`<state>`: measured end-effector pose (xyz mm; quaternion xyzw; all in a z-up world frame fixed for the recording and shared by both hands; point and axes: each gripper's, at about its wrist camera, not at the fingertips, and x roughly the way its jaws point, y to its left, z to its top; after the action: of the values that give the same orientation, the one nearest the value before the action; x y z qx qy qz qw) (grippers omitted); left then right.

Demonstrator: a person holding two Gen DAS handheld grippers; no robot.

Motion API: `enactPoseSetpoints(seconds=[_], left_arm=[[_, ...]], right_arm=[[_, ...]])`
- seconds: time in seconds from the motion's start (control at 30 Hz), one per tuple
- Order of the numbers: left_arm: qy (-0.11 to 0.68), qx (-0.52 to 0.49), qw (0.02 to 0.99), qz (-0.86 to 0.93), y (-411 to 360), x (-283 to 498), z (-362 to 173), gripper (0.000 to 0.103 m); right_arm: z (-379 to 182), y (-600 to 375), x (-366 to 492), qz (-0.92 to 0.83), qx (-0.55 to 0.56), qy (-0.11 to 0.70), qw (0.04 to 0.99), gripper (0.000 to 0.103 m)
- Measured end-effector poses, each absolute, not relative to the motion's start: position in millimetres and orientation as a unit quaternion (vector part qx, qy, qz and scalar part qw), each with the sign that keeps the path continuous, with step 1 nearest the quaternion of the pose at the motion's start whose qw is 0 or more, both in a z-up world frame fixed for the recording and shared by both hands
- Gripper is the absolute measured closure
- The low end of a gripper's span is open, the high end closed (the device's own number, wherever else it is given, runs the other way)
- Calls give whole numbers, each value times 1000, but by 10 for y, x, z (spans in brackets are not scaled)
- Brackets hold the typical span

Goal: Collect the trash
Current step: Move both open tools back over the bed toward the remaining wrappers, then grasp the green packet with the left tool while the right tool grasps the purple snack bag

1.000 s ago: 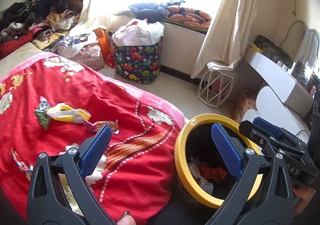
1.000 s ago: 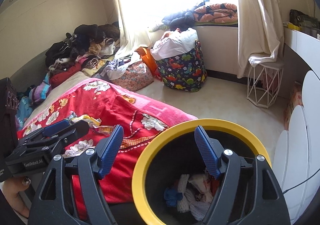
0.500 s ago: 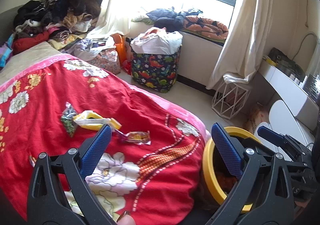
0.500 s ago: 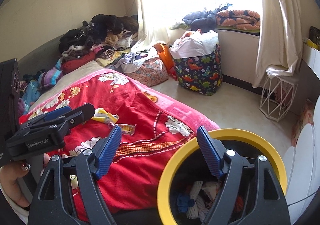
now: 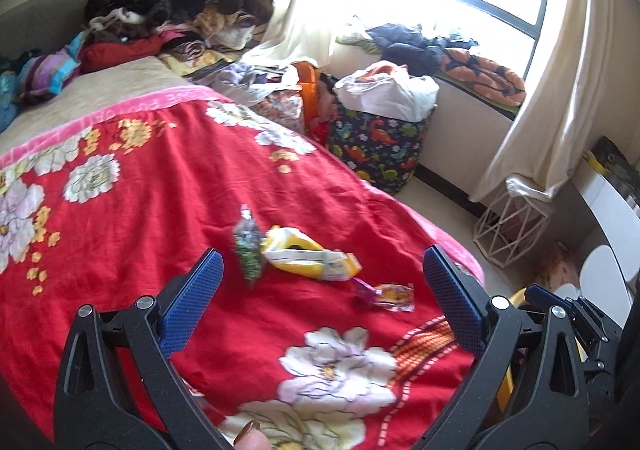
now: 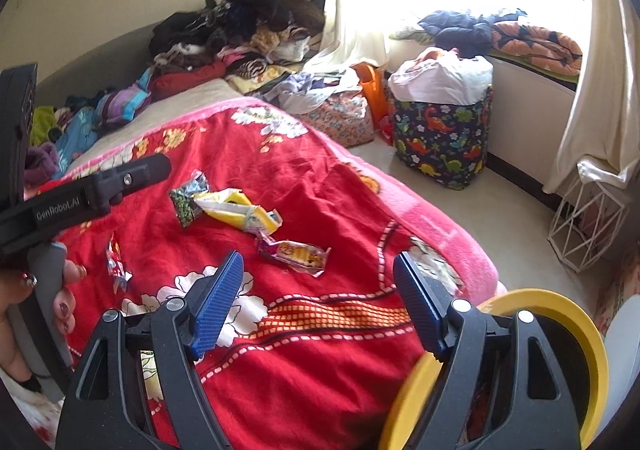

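**Lining up on the wrappers**

I have both grippers over the red blanket (image 5: 168, 217), and both are empty. The left gripper (image 5: 320, 302) has its fingers spread wide with nothing between them; the right gripper (image 6: 320, 302) is also wide and holds nothing.

The trash lies in a loose cluster mid-bed: a green speckled packet (image 5: 249, 246), touching it a crumpled yellow and white wrapper (image 5: 308, 256), and just beyond that a small pink and yellow candy wrapper (image 6: 294, 254). One more shiny scrap (image 6: 114, 264) sits apart, closer to the hand on the left tool. The yellow-rimmed bin (image 6: 560, 314) stands on the floor at the bed's corner, beside my right gripper.

I judge this to be the reach for the next piece. The candy wrapper is nearest the right fingers, so I would drop them around it, pinch low enough to catch the thin foil without bunching the blanket, then swing to the bin.
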<state>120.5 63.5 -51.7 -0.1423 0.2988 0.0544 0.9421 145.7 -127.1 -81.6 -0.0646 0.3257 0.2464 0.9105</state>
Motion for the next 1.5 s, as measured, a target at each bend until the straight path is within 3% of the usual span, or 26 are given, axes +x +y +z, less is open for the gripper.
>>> enactPoseSetpoints(seconds=[0.13,0.43,0.5,0.6,0.73,0.87,1.0,1.33,1.5], left_arm=[[309,-152,936,72,854,1244,-606,12],[341,-182,919,81,1168,1391,-842,38],[345,-183,917,79,1189,1421,-875,40],[353,-186,914,77,1201,1488,-933,49],[362,-193,909,72,1198,1570,-1015,57],[369,-204,905,65,1205,1643,-1079,71],[369,-212,903,50,1181,1671,-1110,95],[339,-194,919,46,1060,1478,-908,98],[324,-188,926,42,1005,1331,-759,98]], right_arm=[[-962,-1015,1589,264,-82,340,899,29],[-1306,-505,1955,293,-133,370,872,39],[-1385,-428,2022,293,-142,377,867,43],[-1490,-310,2104,293,-159,383,862,50],[-1608,-225,2165,296,-174,390,855,82],[-1630,-272,2128,301,-161,391,855,90],[-1566,-398,2071,307,-119,396,857,93],[-1328,-688,1726,330,-34,392,858,93],[-1205,-785,1574,336,-24,381,861,99]])
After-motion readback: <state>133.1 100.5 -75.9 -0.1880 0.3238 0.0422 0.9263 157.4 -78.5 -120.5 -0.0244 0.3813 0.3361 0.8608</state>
